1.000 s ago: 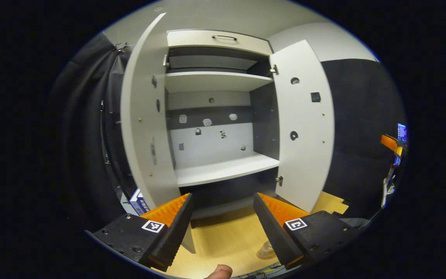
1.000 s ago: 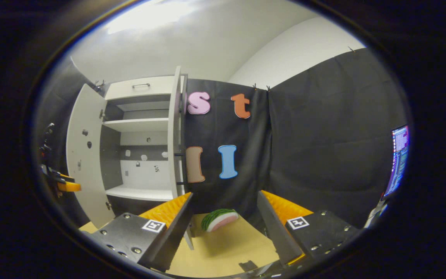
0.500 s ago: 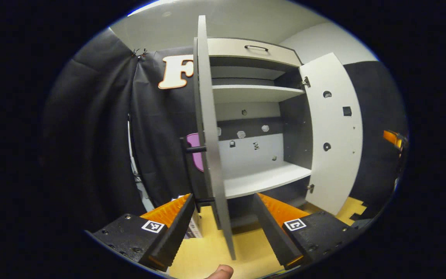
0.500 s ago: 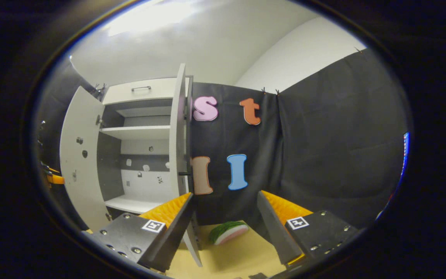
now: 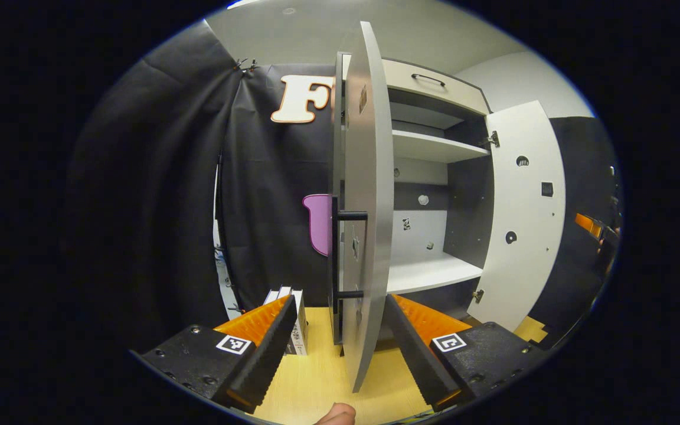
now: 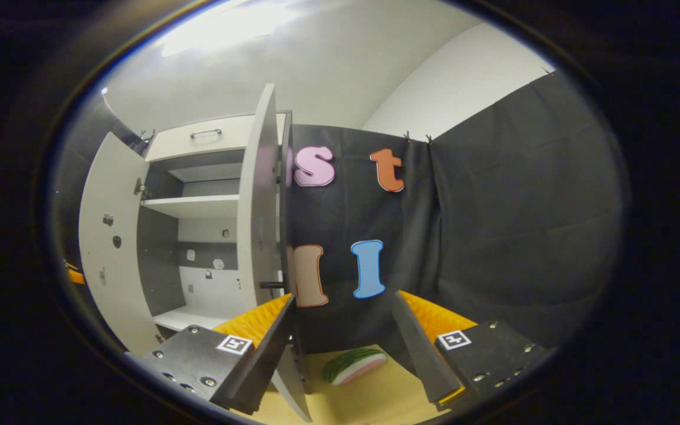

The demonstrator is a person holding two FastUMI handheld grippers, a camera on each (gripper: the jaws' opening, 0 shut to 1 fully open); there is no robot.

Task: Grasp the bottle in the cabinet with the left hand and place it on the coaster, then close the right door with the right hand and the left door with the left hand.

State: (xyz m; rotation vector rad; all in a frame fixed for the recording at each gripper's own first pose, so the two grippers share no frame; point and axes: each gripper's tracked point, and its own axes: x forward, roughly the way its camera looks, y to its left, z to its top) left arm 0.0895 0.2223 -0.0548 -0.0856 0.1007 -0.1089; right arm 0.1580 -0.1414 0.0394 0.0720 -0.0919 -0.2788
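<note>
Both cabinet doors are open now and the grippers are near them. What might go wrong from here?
1. The left door stands edge-on between the open left gripper's fingers; its handle could snag one.
2. The right gripper, open beside the right door, might catch its edge.
3. The boxes stand close behind the left door.

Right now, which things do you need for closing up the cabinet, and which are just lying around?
For the job:
left gripper, open
right gripper, open
left door, open
its black handle
right door, open
cabinet

Just lying about:
watermelon slice toy on the table
small boxes left of the cabinet
</note>
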